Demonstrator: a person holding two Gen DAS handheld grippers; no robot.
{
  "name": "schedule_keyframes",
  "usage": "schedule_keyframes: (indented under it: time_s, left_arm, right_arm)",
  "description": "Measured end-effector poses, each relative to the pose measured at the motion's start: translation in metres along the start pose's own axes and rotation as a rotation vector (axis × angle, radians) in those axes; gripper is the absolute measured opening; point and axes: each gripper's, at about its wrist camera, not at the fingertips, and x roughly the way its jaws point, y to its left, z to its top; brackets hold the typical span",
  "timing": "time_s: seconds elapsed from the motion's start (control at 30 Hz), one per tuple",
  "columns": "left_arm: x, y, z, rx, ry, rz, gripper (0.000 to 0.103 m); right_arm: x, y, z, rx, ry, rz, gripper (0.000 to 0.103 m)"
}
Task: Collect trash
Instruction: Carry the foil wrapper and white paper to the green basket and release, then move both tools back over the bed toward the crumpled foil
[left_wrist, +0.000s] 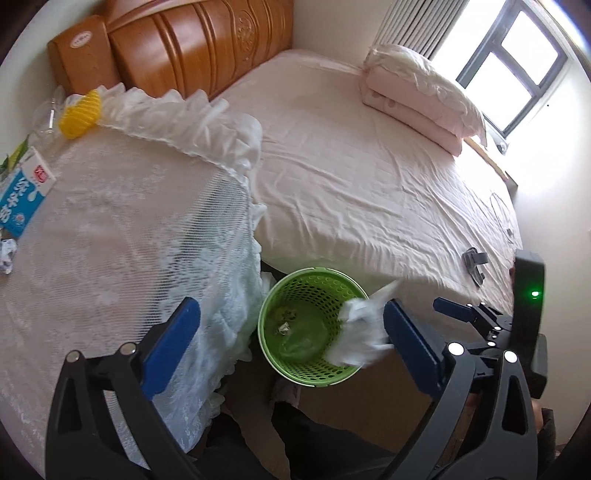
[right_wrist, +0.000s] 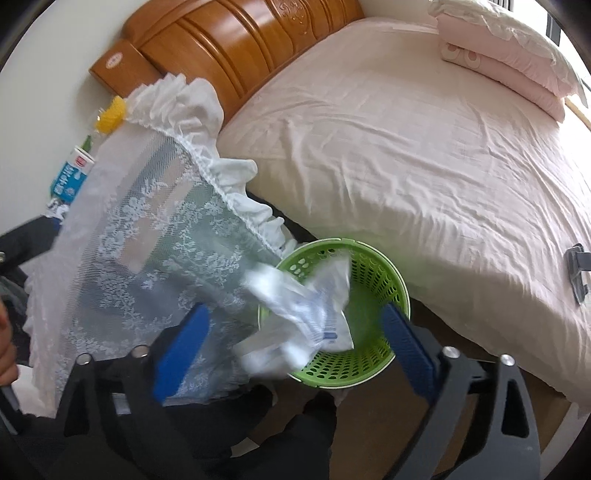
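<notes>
A crumpled white wrapper (right_wrist: 303, 314) hangs blurred over the green bin (right_wrist: 388, 273), likely dropping in. The right gripper (right_wrist: 291, 332) is wide open above the bin, holding nothing. The left gripper (left_wrist: 291, 328) is wide open and empty too. More trash, a milk carton (left_wrist: 22, 192), waits on the lace-covered table (left_wrist: 122, 229) beside the bed (left_wrist: 369, 166).

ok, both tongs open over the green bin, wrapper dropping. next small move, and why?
Probably swing the left tongs back over the lace-covered table toward the crumpled scrap by the blue carton. The white wrapper looks released, blurred over the green bin, and neither pair of tongs holds anything, so that scrap seems the next trash.
</notes>
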Motion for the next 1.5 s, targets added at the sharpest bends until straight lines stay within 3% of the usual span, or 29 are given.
schedule_keyframes:
  time_s: [0.13,0.37,0.57,0.97,1.17,1.5]
  left_arm:
    - [-0.016,0.011,-0.003,-0.011,-0.030,0.011,0.095]
    - [-0.044,0.037,-0.009,-0.053,-0.095,0.039,0.095]
    - [-0.064,0.067,-0.014,-0.112,-0.139,0.069,0.095]
    - [-0.087,0.134,-0.034,-0.254,-0.185,0.164,0.095]
    - [-0.093,0.184,-0.040,-0.303,-0.207,0.257,0.095]
    - [-0.080,0.300,-0.031,-0.395,-0.196,0.372,0.095]
  right_arm:
    - [-0.002,0.010,0.005,0.020,-0.001,-0.035,0.100]
    - [-0.043,0.047,0.019,-0.020,-0.098,-0.088,0.100]
    - [-0.060,0.082,0.033,-0.077,-0.149,-0.065,0.100]
    - [-0.049,0.146,0.044,-0.178,-0.131,-0.003,0.100]
    - [-0.036,0.177,0.056,-0.197,-0.116,0.049,0.100]
    - [-0.002,0.240,0.086,-0.234,-0.081,0.084,0.100]
